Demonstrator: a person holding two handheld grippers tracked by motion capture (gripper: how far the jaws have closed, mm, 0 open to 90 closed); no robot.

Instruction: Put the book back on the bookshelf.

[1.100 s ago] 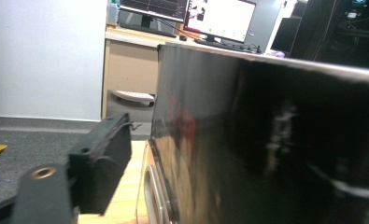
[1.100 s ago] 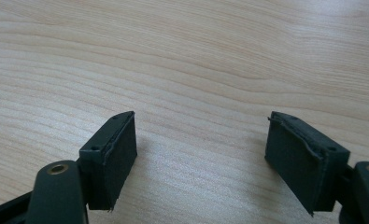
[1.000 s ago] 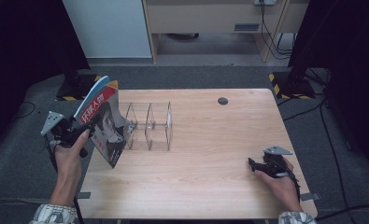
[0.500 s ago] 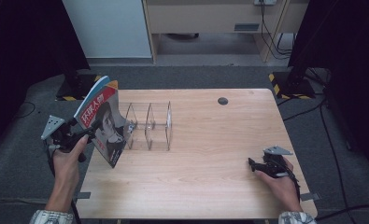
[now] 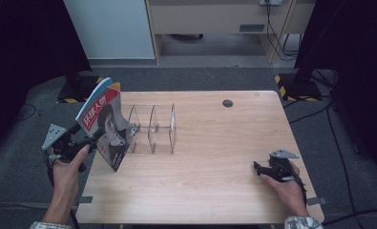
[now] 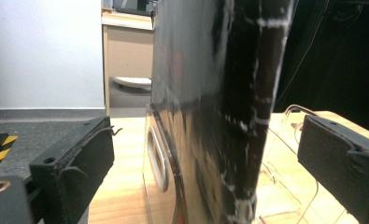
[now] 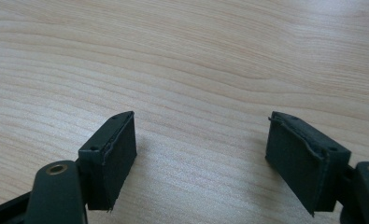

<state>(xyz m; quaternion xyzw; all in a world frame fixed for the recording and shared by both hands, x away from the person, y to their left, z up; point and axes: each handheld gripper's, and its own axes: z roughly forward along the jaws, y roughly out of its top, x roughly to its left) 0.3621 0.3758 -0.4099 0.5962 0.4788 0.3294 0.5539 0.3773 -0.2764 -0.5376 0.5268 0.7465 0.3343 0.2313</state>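
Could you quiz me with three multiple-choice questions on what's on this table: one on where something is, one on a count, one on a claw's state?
1. Where is the magazine?
A. Flat at the table's middle
B. Leaning at the left end of the clear rack
C. Under the right claw

2. How many upright clear dividers stand free beside the magazine?
A. Three
B. Six
C. One

3. How is the left claw?
A. Shut on the magazine
B. Open, with the magazine between its jaws
C. Shut on nothing

Answers:
1 B, it stands tilted against the rack's left end.
2 A, three panels show.
3 B, gaps show on both sides of the magazine; its jaws have just been opening.
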